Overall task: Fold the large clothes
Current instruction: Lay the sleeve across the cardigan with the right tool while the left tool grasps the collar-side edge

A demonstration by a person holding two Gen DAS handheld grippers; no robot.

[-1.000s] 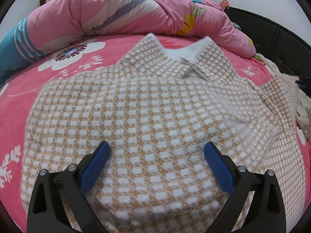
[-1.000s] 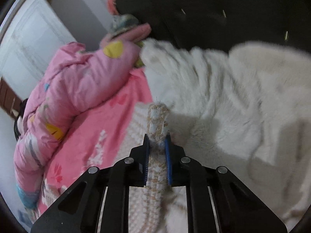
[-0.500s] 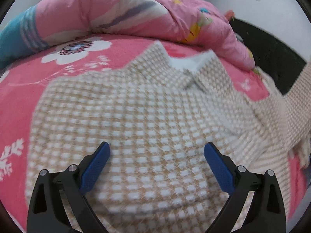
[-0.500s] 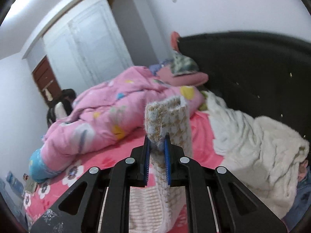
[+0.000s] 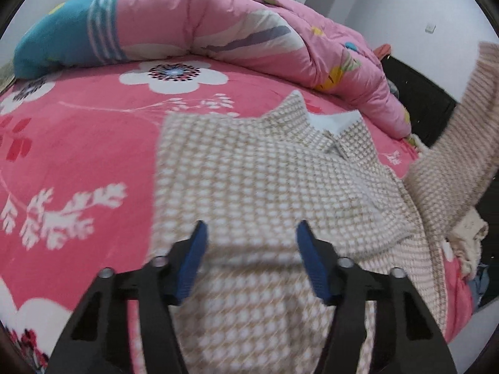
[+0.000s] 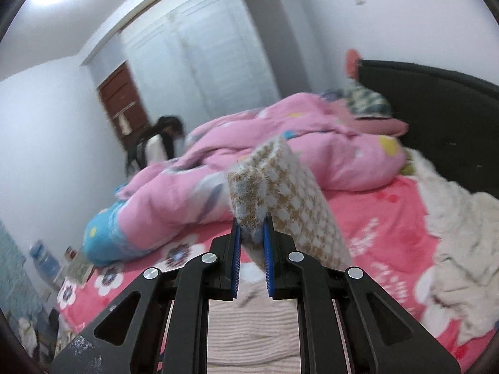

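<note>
while jaws close, left gripper (image 5: pixel 251 260) hangs over checked sweater (image 5: pixel 249 174) spread on pink floral bedsheet (image 5: pixel 78 143); cloth under pads, none pinched that i can tell, near cloth blurred. sleeve (image 5: pixel 452 155) lifted at right, top cut off by frame edge. pink duvet (image 5: pixel 218 21) heaped behind.

right wrist view: right gripper (image 6: pixel 252 244) clamped on sweater cuff (image 6: pixel 249 205), cloth standing above pads. sweater body below hidden by gripper frame. person (image 6: pixel 159 143) beyond duvet, blurred. white blanket (image 6: pixel 452 233) at right.
</note>
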